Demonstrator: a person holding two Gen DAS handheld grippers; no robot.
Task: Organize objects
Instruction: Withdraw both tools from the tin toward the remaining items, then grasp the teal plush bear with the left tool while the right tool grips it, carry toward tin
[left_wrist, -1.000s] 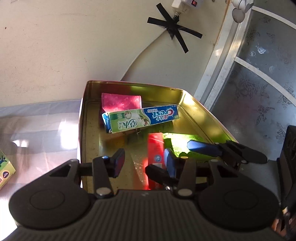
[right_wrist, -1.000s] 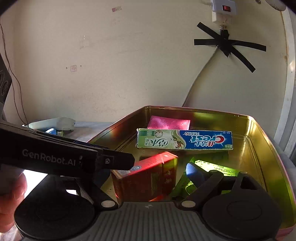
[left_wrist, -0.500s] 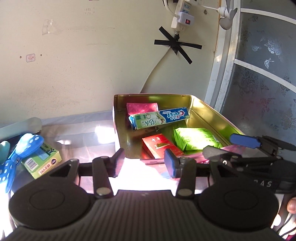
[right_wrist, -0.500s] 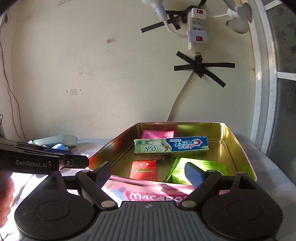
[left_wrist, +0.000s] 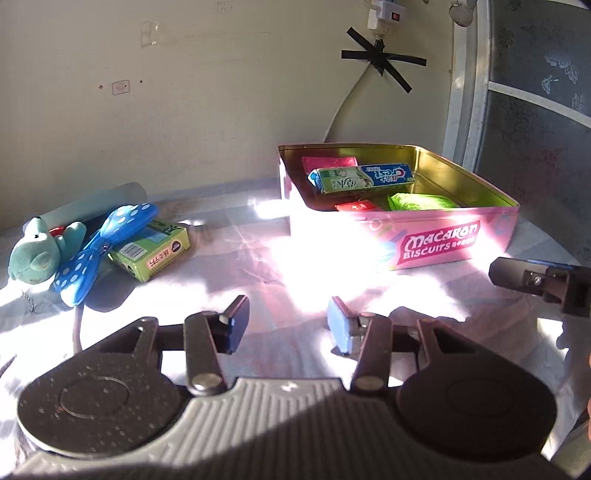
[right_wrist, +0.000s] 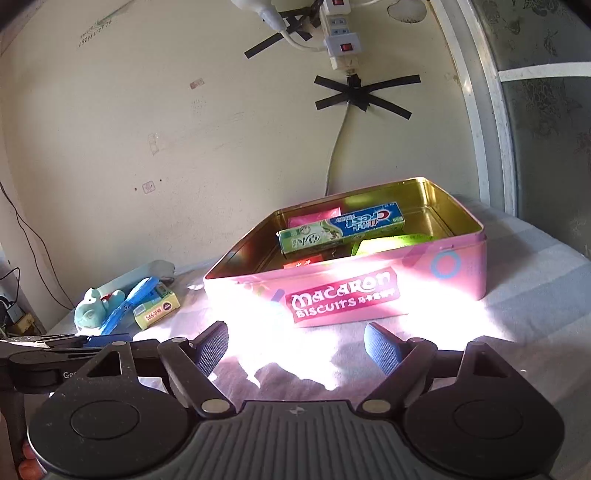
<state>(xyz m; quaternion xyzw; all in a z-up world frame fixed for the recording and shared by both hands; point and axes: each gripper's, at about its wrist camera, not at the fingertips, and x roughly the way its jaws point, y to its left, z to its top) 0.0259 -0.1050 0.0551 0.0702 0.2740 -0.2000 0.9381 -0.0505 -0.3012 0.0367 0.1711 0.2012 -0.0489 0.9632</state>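
- The left gripper hangs over the sunlit cloth-covered table, its jaws narrowly parted with nothing between them.
- The right gripper hangs in front of the tin; its jaws stand wide and are closing, with only bare cloth between them.
- A pink biscuit tin, gold inside and lidless, sits toward the table's far right corner, near the wall.
- Inside the tin, a toothpaste box lies across the far part, on top of a pink packet at the back.
- A red box and a green packet lie in the tin's near part, the red one to the left.
- Near the table's far left edge, well apart from the tin, sit 3 loose things: a green stuffed toy, a blue spotted bow and a small green box.
- The bow lies over the box's left end and touches the toy.
- Behind them a pale rolled tube lies along the wall.
- On the wall above the tin, a cord is held by crossed black tape below a power strip.
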